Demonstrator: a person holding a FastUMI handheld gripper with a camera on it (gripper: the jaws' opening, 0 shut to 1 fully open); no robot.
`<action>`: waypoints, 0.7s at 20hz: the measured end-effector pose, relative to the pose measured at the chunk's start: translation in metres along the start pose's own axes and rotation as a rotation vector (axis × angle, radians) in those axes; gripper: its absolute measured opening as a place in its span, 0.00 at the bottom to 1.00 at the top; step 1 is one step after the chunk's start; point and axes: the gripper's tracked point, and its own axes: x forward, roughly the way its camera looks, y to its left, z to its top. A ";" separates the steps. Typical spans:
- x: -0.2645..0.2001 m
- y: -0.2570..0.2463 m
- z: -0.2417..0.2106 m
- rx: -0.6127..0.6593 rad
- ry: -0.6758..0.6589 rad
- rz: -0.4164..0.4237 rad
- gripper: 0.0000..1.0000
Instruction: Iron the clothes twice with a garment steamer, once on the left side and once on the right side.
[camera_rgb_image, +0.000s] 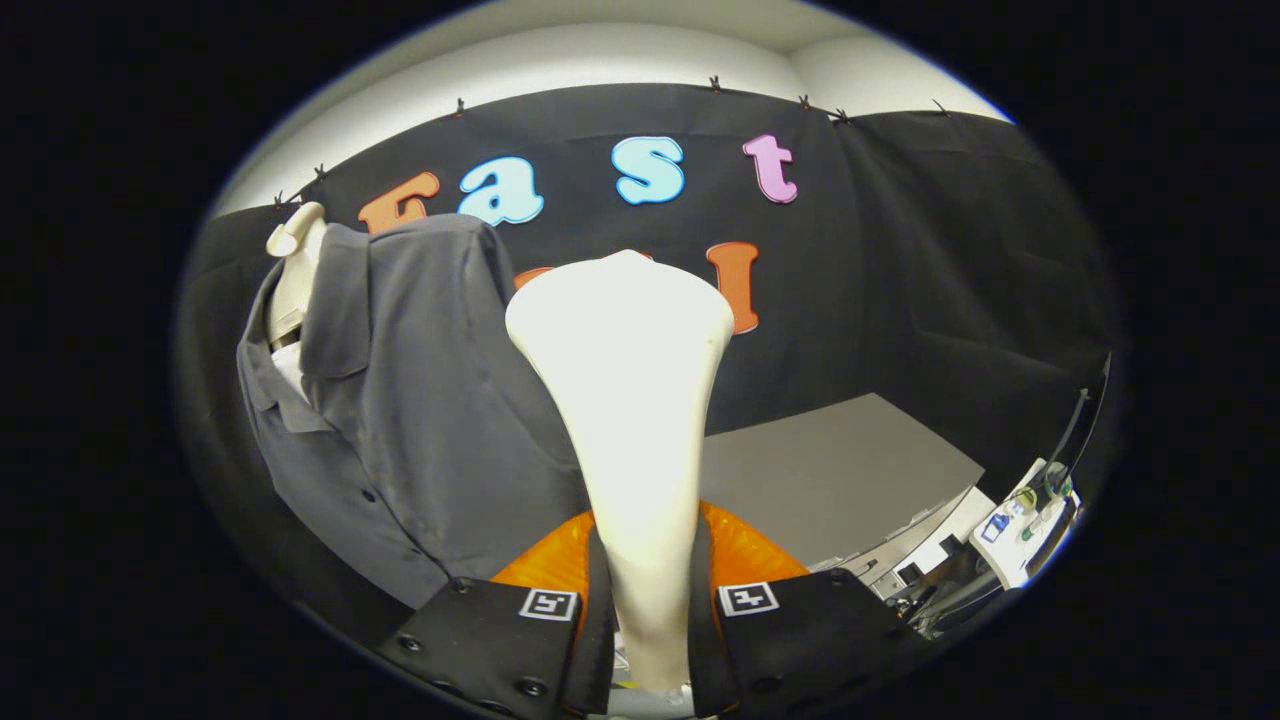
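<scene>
My gripper (648, 640) is shut on the cream garment steamer (630, 400), whose handle runs up between the two black fingers (500, 640) and widens into a broad head beyond them. A grey button-up shirt (410, 400) hangs on a cream mannequin (295, 265), left of the steamer. The steamer head sits beside the shirt's right edge, and I cannot tell whether it touches the cloth. The head's steam face is turned away and hidden.
A grey table top (830, 470) lies to the right, beyond the fingers. Orange parts of the gripper (745, 555) flank the handle. At the table's right end sit a white device and cables (1020, 530).
</scene>
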 end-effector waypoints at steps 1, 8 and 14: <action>-0.005 0.012 0.002 -0.005 -0.009 0.014 0.38; -0.019 0.075 0.005 0.000 -0.032 0.081 0.38; -0.008 0.110 -0.005 -0.029 -0.010 0.094 0.38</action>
